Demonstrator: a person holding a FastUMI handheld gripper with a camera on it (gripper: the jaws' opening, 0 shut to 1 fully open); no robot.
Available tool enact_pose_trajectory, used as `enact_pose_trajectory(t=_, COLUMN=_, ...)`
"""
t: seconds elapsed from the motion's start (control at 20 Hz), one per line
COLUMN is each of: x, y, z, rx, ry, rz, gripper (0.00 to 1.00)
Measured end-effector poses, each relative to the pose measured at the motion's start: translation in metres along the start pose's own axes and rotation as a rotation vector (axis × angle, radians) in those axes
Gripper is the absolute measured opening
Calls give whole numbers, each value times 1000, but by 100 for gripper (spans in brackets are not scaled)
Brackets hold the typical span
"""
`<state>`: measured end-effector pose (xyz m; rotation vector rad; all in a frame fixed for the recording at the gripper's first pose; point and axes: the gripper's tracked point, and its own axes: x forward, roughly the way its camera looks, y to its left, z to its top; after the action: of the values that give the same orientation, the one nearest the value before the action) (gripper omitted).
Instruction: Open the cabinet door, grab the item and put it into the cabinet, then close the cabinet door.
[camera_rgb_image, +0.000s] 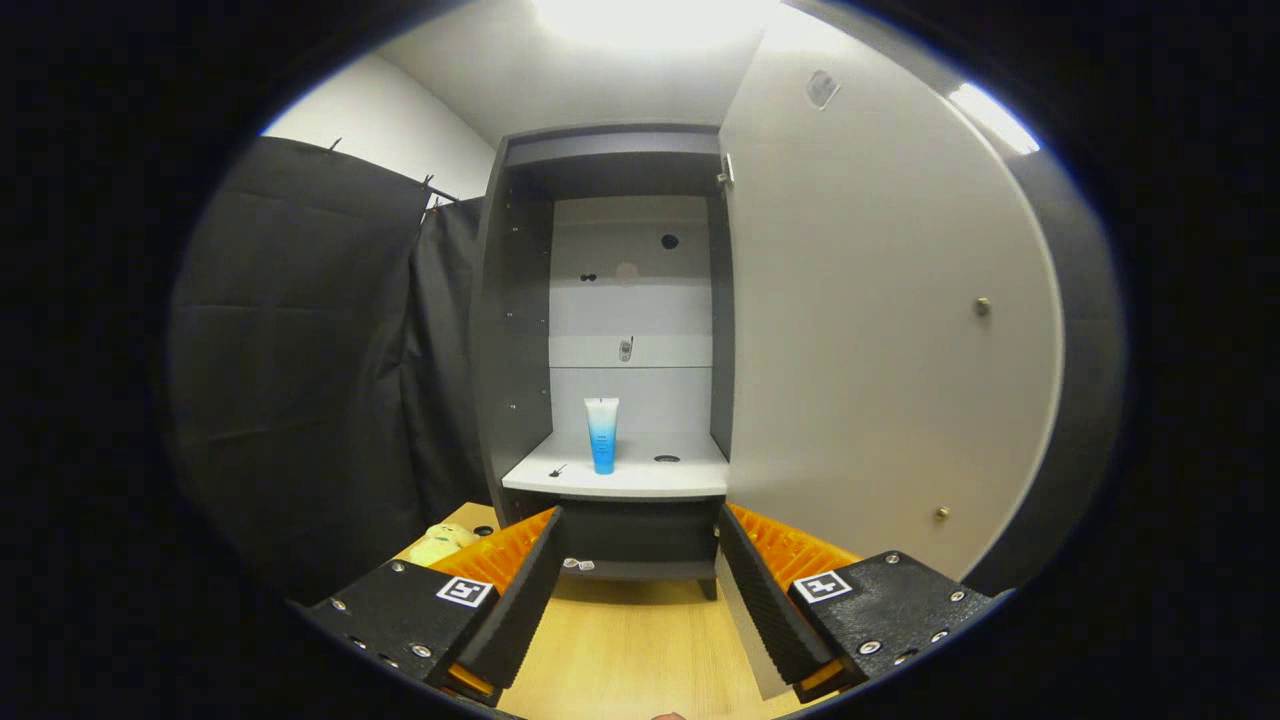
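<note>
Hanging at the left was the black cloth booth wall (300, 350), beside the tall grey cabinet (510, 330). On its white shelf (620, 478), near the front edge with open room on both sides, stood the upright blue-and-white tube (602, 433). The hand-held gripper (636, 590) sat spread wide, gripping nothing, over the pale wooden tabletop (630, 650). The grey cabinet door (880, 330) stood swung open at right
</note>
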<state>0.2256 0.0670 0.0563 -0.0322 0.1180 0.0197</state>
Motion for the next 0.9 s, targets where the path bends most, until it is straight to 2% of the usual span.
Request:
enact_pose_trajectory(t=0.25, x=-44, y=-31, z=5, rx=-31, ry=-22, rz=-44, gripper=93)
enact_pose_trajectory(t=0.45, x=-74, y=-68, z=7, rx=-3, ry=-37, rz=-99, gripper=94)
enact_pose_trajectory(t=0.9, x=-113, y=-162, z=27, rx=74, ry=-99, rz=-281, gripper=93)
